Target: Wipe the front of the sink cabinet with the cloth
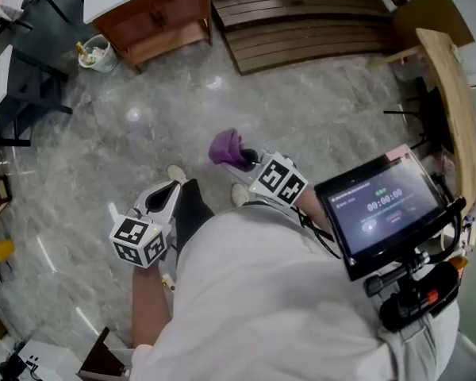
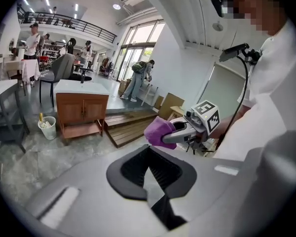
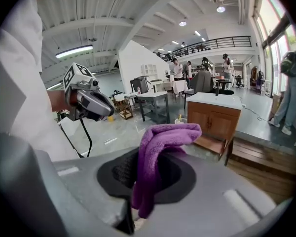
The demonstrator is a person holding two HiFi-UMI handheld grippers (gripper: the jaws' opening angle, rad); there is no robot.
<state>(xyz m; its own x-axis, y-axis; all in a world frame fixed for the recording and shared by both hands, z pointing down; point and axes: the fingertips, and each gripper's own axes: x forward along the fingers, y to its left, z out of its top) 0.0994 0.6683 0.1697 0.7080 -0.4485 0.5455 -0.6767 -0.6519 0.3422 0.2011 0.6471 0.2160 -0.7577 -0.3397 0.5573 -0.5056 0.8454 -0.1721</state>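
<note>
A grey marbled floor [image 1: 127, 133] fills the head view. At its far edge lies one low wooden platform [image 1: 301, 26] of stepped planks. Just beside the platform's left end stands one sink cabinet [image 1: 155, 14], brown wood with a white top and an open shelf below. One pale bucket [image 1: 95, 54] sits on the floor just beside the cabinet's left side.

One person in a white shirt [image 1: 278, 308] stands well apart from the cabinet. The person holds two grippers, one in each hand, both raised in front of the body. Each gripper carries one cube with black and white square markers.

The left gripper [image 1: 165, 198] has its fingers drawn together, with nothing between them.

The right gripper [image 1: 247, 162] has its fingers closed on the one purple cloth [image 1: 226, 148]. In the right gripper view, the cloth is pinched between the two fingers. A thick fold bulges out past the fingertips, and a narrower tail hangs down between the fingers. The cloth is in the air, well apart from the cabinet's front and not touching it.
</note>
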